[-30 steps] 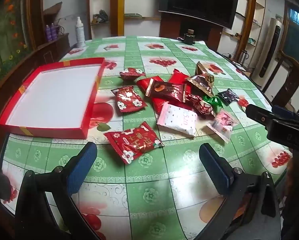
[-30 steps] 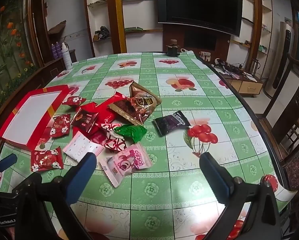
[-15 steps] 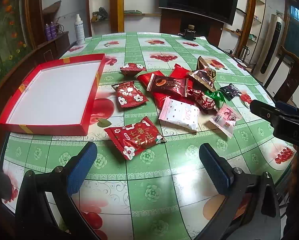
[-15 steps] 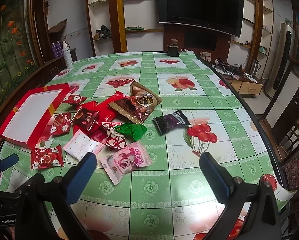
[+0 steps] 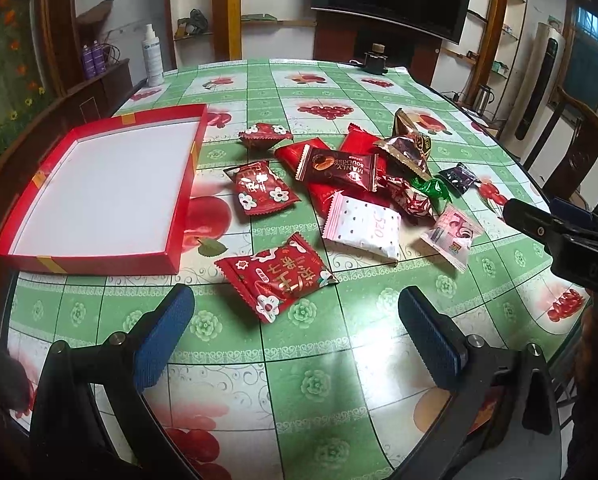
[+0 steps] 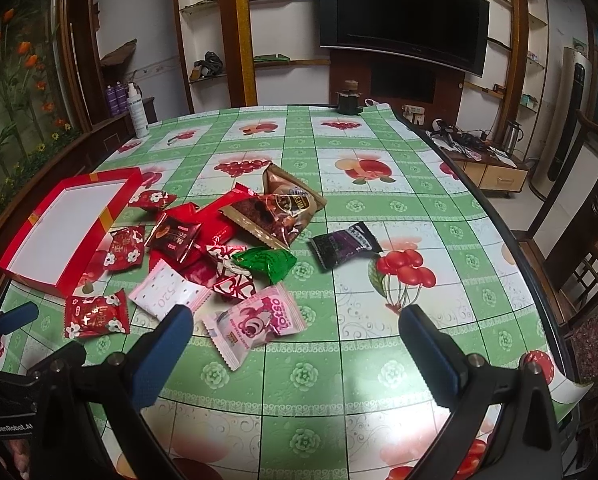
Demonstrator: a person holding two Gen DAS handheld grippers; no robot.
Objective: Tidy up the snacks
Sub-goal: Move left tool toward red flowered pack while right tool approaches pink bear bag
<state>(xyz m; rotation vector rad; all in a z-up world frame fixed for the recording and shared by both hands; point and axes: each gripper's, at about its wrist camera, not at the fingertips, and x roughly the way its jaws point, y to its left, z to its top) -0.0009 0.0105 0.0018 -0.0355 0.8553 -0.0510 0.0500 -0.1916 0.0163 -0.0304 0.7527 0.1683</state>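
Observation:
Several wrapped snacks lie in a loose pile on the green cherry-print tablecloth. An empty red box (image 5: 39, 184) with a white floor sits at the left. A red flowered packet (image 5: 277, 278) lies nearest my left gripper (image 5: 295, 328), which is open and hovers just short of it. Beyond it lie a white dotted packet (image 5: 363, 226) and a brown chocolate packet (image 5: 337, 168). My right gripper (image 6: 295, 332) is open above the table, with a pink packet (image 6: 255, 326) just ahead of its left finger. A black-purple packet (image 6: 345, 244) lies apart to the right.
A dark jar (image 6: 349, 100) stands at the table's far edge and a white spray bottle (image 6: 137, 114) at the far left. Wooden chairs (image 6: 587, 232) stand along the right side. The other gripper's body (image 5: 571, 236) shows at the left wrist view's right edge.
Both grippers have drifted slightly forward and lower toward the pile. Their jaws stay open and no snack has moved.

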